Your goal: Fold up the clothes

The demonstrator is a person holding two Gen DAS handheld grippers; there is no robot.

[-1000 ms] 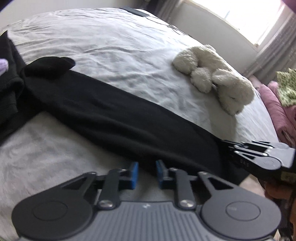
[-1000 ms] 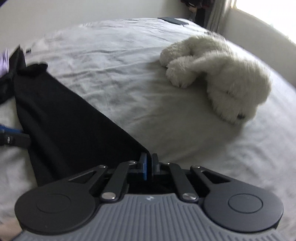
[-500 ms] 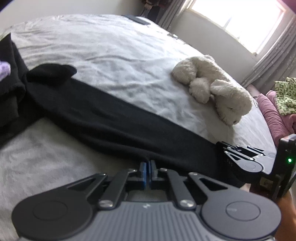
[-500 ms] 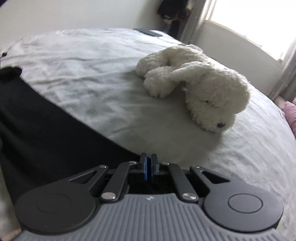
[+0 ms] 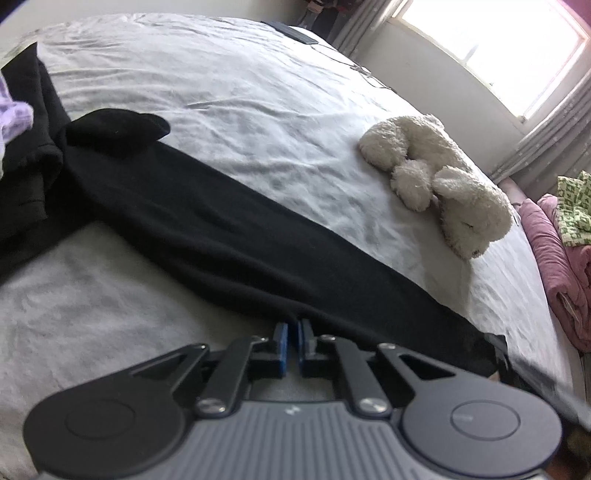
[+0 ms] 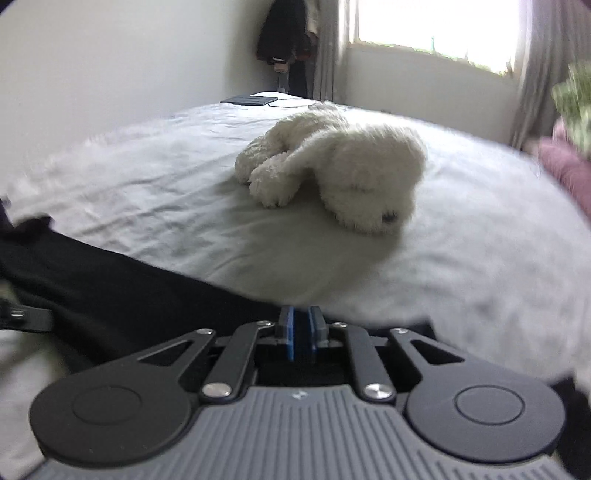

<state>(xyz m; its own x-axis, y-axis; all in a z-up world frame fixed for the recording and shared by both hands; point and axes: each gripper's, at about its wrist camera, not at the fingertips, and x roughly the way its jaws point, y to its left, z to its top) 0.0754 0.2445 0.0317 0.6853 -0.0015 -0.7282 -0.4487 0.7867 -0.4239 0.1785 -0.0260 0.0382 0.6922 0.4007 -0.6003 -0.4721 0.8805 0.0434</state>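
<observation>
Your left gripper has its blue pads pinched onto the near edge of the black garment, with only a thin slit between them. Your right gripper sits at the same garment's near edge farther along; its jaws are opening, and motion blur hides whether cloth lies between the pads. You see the garment stretched as a long band across the near part of the bed, from a bunched dark heap at the bed's left edge toward the near right corner. A white plush dog lies on the grey sheet beyond the band, toward the right edge and apart from the cloth. A dark flat item rests at the far edge. Beyond the bed, a bright window with curtains lights the far wall, and pink bedding is piled off the right edge.
</observation>
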